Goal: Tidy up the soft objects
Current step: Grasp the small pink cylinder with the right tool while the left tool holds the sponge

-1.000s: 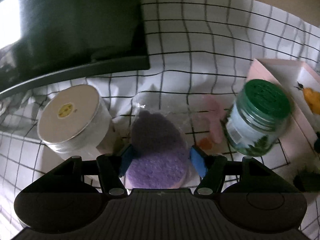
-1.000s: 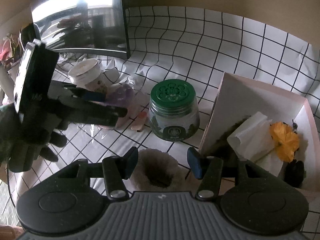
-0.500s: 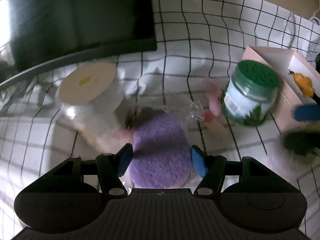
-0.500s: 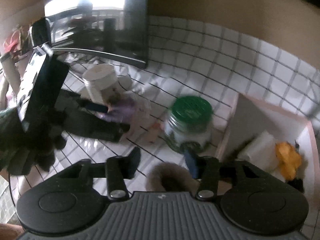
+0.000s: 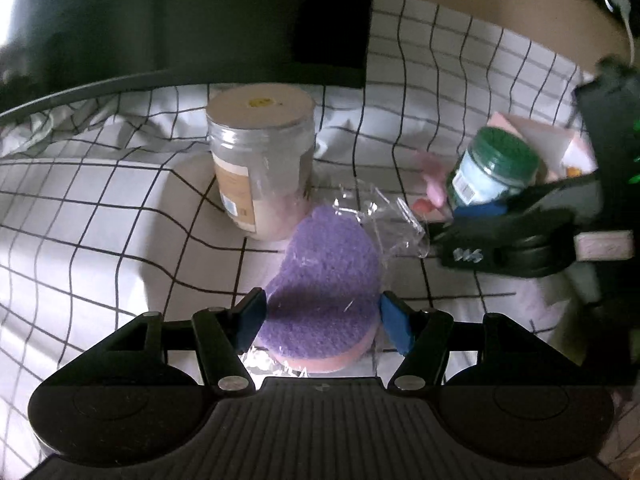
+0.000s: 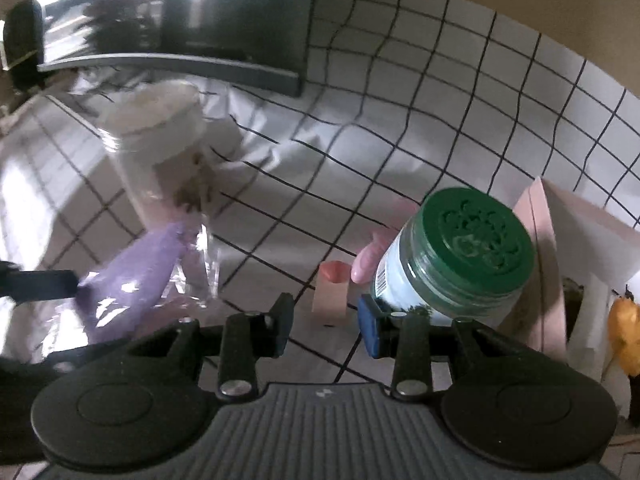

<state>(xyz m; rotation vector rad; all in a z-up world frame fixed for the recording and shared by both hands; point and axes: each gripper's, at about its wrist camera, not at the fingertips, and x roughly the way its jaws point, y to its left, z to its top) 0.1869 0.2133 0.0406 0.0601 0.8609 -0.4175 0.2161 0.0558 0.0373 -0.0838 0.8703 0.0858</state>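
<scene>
Two jaws matter here, taken left to right. Left gripper has its jaws spread wide and clamped on the purple sponge, a heart-shaped pad in a loose clear wrapper. Both blue pads touch the sponge's flanks; its long axis runs straight out ahead of the jaws, the pointed end tipped slightly to the right. Ahead and to the left of those jaws stands the tan-lidded jar; ahead and far to the right stands the green-lidded jar.

Right gripper has its jaws closing, with nothing pressed between the pads. Just ahead of the gap lies a small pink piece on the checked counter, its long axis pointing away from the jaws, roughly in line with them. The green-lidded jar sits just beside the right-hand pad, and the pink box lies beyond it.

By my judgement, the right jaws are much the nearer to the pink piece and need only ease forward onto it, keeping clear of the jar.
</scene>
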